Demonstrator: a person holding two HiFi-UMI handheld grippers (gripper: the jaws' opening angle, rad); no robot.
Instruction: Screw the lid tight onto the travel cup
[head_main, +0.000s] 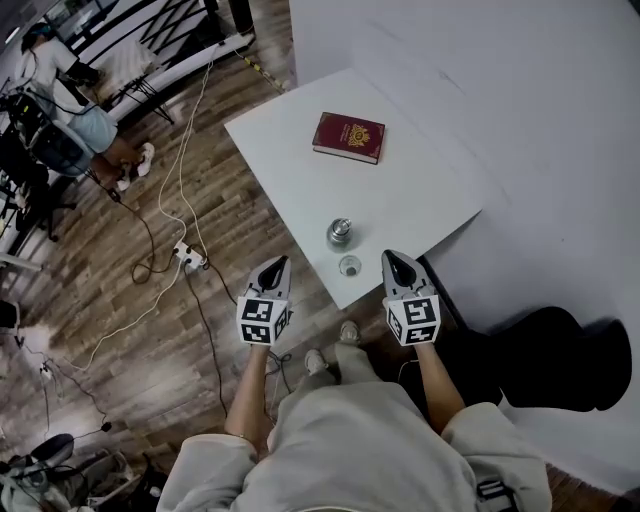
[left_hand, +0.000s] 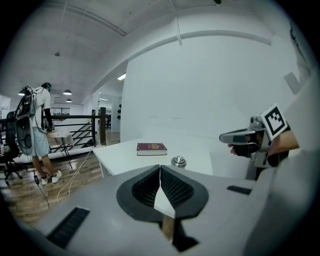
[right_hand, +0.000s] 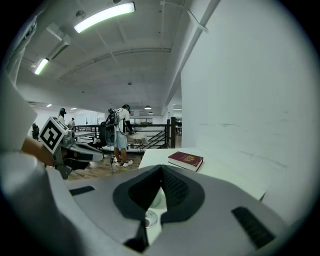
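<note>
**Both grippers clenched and empty, cup and lid apart on the tabletop**

The travel cup (head_main: 340, 233) stands upright on the white tabletop (head_main: 290, 130), towards its near corner. The lid (head_main: 349, 266), a clear round piece, lies flat just beside the cup on the side nearer the person, close to the tabletop's edge and not on the cup. Farther back on the same surface lies a dark red book (head_main: 348, 137), well apart from both.

The left gripper (head_main: 283, 261) is held over the wooden floor (head_main: 150, 330), just off the tabletop's near edge and to the left of the lid. Its fingers (left_hand: 145, 187) are pressed together with nothing between them. The right gripper (head_main: 392, 256) hangs at the tabletop's near edge to the right of the lid. Its fingers (right_hand: 175, 189) are likewise clenched on nothing, and the lid shows on the tabletop below them in the right gripper view. Neither gripper touches the cup or the lid.

Cables (head_main: 180, 200) trail across the floor to the left, and a person (right_hand: 120, 135) stands by a black railing in the background.
</note>
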